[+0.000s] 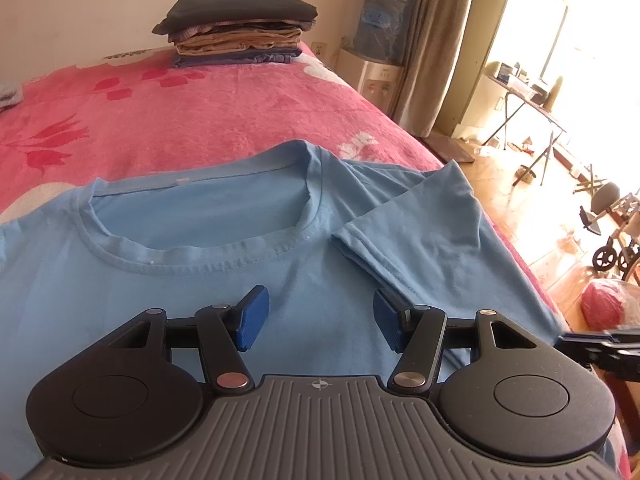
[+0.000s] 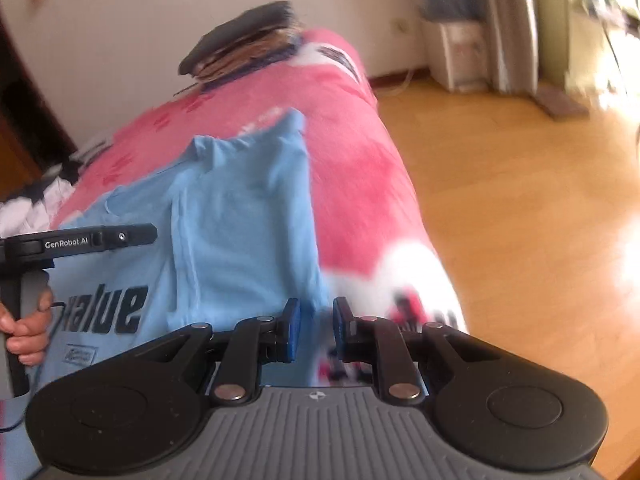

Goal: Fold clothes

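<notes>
Your bed (image 1: 200, 112) fills most of both views, covered in a pink fleece blanket (image 2: 352, 168) with red flower prints and white patches. To its right lies a bare wooden floor (image 2: 520, 200), with a curtain (image 1: 436, 40) and a bright window area beyond.

Spread flat on the near part of the bed is the light blue T-shirt (image 1: 200, 240), front side up, neckline toward the far end. Its sleeve (image 1: 404, 232) on the floor side is folded inward across the body, and in the right wrist view that whole side panel lies doubled over the chest, next to dark lettering printed on the shirt.

At the far end of the bed, by the wall, sits a stack of folded clothes (image 1: 240, 28), dark garment on top, well apart from the T-shirt.

Your left hand-held gripper (image 1: 320, 320) hovers over the shirt's chest just below the collar, jaws standing fairly wide with only flat cloth beneath them, nothing pinched. In the right wrist view your left hand (image 2: 24, 328) wraps its handle.

Your right hand-held gripper (image 2: 316, 330) is at the shirt's edge on the floor side, jaws narrow; the view is blurred, and a strip of blue cloth shows in the gap, but you cannot tell whether the pads are pressing on it.
</notes>
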A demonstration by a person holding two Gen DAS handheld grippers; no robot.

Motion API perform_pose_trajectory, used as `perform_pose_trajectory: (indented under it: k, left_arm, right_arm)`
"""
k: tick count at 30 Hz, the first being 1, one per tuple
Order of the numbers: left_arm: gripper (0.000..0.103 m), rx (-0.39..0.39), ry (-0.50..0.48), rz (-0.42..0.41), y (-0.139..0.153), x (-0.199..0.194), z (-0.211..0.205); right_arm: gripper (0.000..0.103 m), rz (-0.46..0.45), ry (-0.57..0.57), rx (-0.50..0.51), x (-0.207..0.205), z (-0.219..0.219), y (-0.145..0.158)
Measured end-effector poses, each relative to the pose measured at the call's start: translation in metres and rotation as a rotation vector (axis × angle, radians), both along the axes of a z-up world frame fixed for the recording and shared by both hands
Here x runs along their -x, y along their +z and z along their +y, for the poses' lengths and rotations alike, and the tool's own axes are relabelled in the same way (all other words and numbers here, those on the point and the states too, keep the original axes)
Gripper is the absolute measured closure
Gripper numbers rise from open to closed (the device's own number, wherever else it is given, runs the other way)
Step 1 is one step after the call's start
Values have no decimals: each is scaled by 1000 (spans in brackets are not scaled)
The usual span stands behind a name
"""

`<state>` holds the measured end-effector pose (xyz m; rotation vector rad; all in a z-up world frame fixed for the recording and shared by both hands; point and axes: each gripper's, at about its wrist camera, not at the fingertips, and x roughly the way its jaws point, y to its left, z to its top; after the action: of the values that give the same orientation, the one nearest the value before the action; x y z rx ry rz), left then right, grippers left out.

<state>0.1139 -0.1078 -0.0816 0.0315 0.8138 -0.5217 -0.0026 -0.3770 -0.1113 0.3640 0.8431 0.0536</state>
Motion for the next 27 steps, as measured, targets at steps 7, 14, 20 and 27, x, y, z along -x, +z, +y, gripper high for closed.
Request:
perform_pose_trajectory:
  k: [7, 14, 20, 27]
  left_arm:
    - [45, -21, -37, -33, 9, -10, 0]
    - [45, -67, -190, -132, 13, -19, -20]
    - [47, -120, -297, -200, 5, -15, -33]
    - [61, -99, -339, -177, 3, -25, -45]
  right_arm:
    - [82, -53, 63, -28, 22, 12, 27]
    - [56, 71, -34, -313, 4, 26, 6]
    - [56, 131, -170, -495, -6, 10, -14]
    - [56, 151, -237, -570, -9, 8, -22]
